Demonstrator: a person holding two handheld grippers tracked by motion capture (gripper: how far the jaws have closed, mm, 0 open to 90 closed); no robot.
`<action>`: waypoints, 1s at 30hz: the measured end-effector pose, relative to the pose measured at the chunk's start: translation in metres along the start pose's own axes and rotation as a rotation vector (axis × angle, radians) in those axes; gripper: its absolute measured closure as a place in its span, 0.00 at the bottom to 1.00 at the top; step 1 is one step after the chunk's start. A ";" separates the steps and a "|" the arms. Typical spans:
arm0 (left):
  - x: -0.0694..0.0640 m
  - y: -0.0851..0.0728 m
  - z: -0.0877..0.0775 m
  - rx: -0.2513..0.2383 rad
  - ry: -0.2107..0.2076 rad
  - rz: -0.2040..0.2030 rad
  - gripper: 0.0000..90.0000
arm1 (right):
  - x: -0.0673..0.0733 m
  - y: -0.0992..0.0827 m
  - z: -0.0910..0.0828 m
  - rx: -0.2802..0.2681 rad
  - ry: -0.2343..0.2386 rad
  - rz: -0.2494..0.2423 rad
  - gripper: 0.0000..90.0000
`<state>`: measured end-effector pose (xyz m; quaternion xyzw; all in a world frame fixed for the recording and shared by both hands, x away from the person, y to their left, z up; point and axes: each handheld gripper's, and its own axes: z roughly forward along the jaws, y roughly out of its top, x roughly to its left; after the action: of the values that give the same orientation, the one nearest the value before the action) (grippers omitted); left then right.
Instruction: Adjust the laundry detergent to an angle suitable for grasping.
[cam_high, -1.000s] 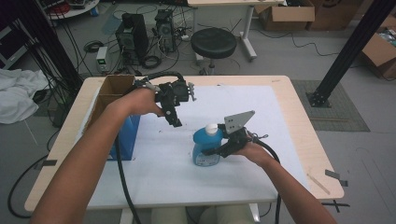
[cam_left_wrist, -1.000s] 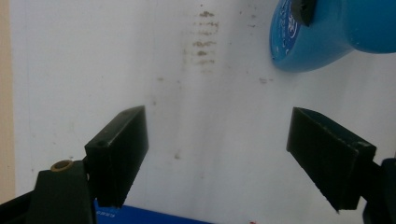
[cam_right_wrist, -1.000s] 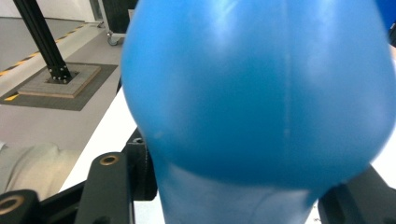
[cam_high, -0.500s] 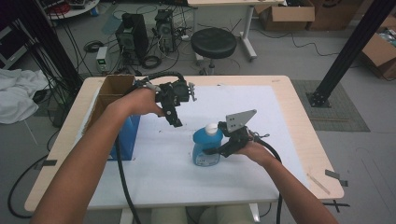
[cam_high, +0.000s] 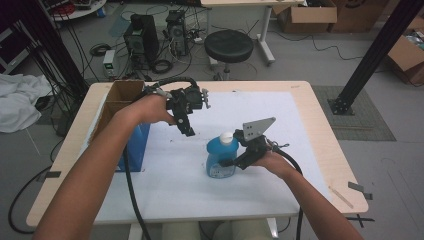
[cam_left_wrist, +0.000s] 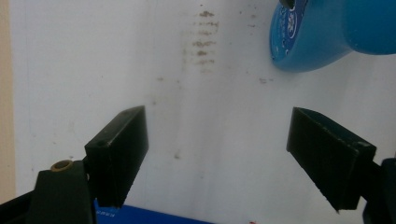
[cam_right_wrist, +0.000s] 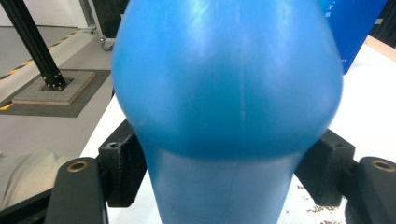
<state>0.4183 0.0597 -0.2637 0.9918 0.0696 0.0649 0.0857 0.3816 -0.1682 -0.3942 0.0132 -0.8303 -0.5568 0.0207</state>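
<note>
The blue bottle (cam_high: 220, 159) stands upright on the white table cover (cam_high: 280, 120), near the middle of the table, with its white cap (cam_high: 227, 137) on top. The right gripper (cam_high: 231, 162) is at the bottle's right side, low on the body. Its jaws have just been opening, and the bottle is between them – in the right gripper view a narrow gap shows at each side. The left gripper (cam_high: 190, 131) hovers up and to the left, well apart from the bottle, with jaws spread and nothing between them.
</note>
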 end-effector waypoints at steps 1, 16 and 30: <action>0.000 0.000 0.000 0.000 0.000 0.000 0.24 | 0.000 0.000 0.000 0.000 0.000 0.000 0.30; 0.000 -0.001 -0.001 -0.004 0.001 -0.005 0.24 | 0.000 -0.001 -0.010 -0.005 -0.028 0.025 0.21; 0.000 0.001 -0.001 -0.006 0.002 -0.005 0.24 | 0.002 -0.003 -0.028 0.014 -0.056 0.038 0.18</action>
<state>0.4182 0.0592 -0.2631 0.9913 0.0720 0.0659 0.0889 0.3815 -0.1956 -0.3865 -0.0179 -0.8345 -0.5506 0.0080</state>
